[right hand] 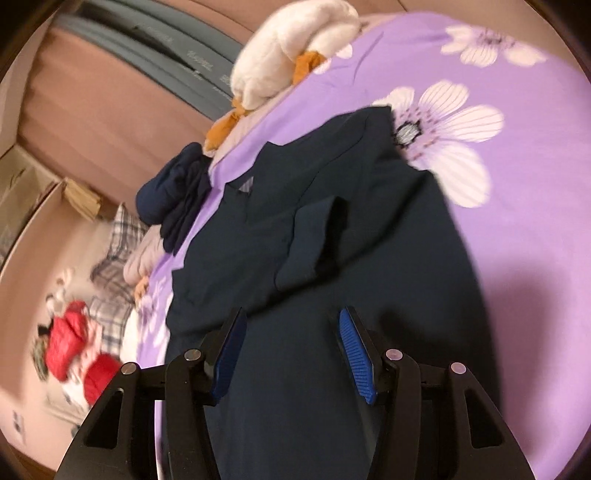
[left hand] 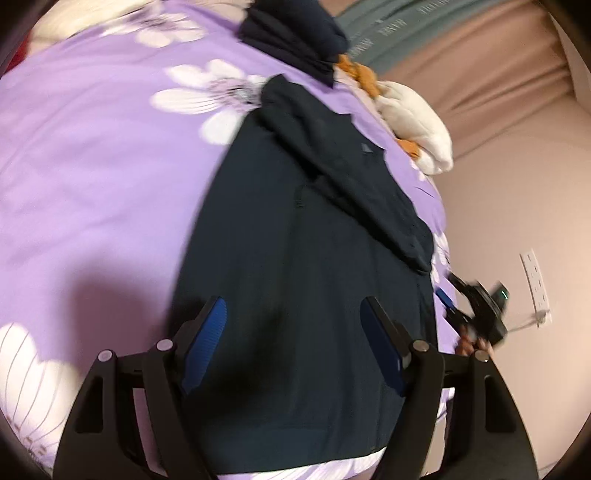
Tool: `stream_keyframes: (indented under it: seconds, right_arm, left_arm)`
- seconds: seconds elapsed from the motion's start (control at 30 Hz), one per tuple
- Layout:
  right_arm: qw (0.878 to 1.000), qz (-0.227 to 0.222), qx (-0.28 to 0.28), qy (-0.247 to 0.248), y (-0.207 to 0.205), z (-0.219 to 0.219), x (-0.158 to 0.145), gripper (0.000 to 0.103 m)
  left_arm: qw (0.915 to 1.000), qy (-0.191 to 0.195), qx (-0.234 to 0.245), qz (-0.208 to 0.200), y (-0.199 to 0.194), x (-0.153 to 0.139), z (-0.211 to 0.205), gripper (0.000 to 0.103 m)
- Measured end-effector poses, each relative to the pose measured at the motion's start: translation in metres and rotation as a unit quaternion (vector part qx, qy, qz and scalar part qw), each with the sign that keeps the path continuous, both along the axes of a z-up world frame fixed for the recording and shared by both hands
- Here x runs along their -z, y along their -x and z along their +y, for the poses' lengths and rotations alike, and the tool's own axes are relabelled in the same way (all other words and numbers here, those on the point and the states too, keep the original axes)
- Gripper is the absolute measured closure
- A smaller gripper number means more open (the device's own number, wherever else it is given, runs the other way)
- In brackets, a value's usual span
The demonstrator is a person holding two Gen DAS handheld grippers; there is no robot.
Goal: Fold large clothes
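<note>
A large dark navy garment (left hand: 295,258) lies spread flat on the purple flowered bedspread (left hand: 92,147), with one sleeve folded across its body. It also shows in the right wrist view (right hand: 332,240), its cuff lying on the chest. My left gripper (left hand: 293,306) is open and empty, hovering above the garment's lower part. My right gripper (right hand: 293,317) is open and empty above the garment. The right gripper also shows in the left wrist view (left hand: 448,295) at the garment's right edge, held in a hand.
A second dark navy bundle (left hand: 295,33) lies at the far end of the bed. A white and orange plush toy (left hand: 410,122) sits by the bed's edge. A plaid pillow (right hand: 114,258) and red items (right hand: 70,339) lie beyond the bed. A wall socket (left hand: 535,280) is at right.
</note>
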State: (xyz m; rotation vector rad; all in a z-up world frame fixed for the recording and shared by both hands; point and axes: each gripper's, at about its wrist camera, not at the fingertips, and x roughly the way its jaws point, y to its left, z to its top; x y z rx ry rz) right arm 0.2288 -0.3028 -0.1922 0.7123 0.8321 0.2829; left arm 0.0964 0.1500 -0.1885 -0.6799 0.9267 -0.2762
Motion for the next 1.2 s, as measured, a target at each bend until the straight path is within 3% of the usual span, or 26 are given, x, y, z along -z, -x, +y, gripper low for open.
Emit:
stream_keyframes:
  seconds: [0.17,0.23,0.3,0.47,0.5,0.67,0.7,0.8,0.87,0.93,1.0,1.1,1.2]
  right_arm:
    - [0.999,0.042,0.016,-0.018,-0.039,0.009,0.026,0.053]
    - [0.998,0.041,0.016,-0.035,-0.048,0.01,0.031,0.082]
    - [0.999,0.027,0.018,-0.031,-0.051,0.01,0.025,0.092]
    - [0.996,-0.071,0.015,0.052,-0.048,0.011,-0.02,0.093]
    - [0.995,-0.073,0.015,0.07,-0.053,0.012,-0.021,0.093]
    - [0.991,0.027,0.011,0.131,-0.071,0.014,0.015,0.092]
    - [0.989,0.038,0.016,0.142,-0.07,0.013,0.019,0.088]
    - [0.983,0.001,0.061,0.172,-0.053,0.006,0.006,0.082]
    - [0.982,-0.053,0.065,0.167,-0.04,0.006,-0.008,0.082]
    - [0.987,-0.068,0.035,0.141,-0.041,0.01,-0.007,0.082]
    - [0.987,-0.054,0.012,0.151,-0.048,0.02,0.002,0.082]
    - [0.985,0.004,-0.01,0.175,-0.064,0.029,0.024,0.082]
    - [0.989,-0.002,0.001,0.147,-0.05,0.021,0.011,0.082]
  left_arm:
    - [0.9991,-0.017,0.038,-0.012,-0.027,-0.009,-0.029,0.028]
    - [0.9983,-0.022,0.052,-0.012,-0.038,-0.01,-0.04,0.028]
    - [0.9977,-0.024,0.062,-0.013,-0.046,-0.01,-0.047,0.028]
    - [0.9973,-0.021,0.07,-0.007,-0.058,-0.003,-0.053,0.028]
    - [0.9973,-0.021,0.07,-0.005,-0.059,-0.001,-0.053,0.028]
    - [0.9969,-0.026,0.075,-0.004,-0.058,0.0,-0.054,0.028]
    - [0.9967,-0.028,0.076,-0.003,-0.058,0.0,-0.055,0.028]
    - [0.9958,-0.037,0.084,-0.001,-0.059,-0.001,-0.06,0.028]
    - [0.995,-0.044,0.089,-0.004,-0.057,-0.002,-0.064,0.028]
    - [0.9948,-0.047,0.09,-0.006,-0.056,-0.002,-0.067,0.028]
    - [0.995,-0.045,0.089,-0.005,-0.055,-0.001,-0.067,0.028]
    - [0.9951,-0.051,0.085,-0.001,-0.052,0.0,-0.066,0.028]
    - [0.9956,-0.058,0.074,-0.004,-0.045,-0.002,-0.059,0.028]
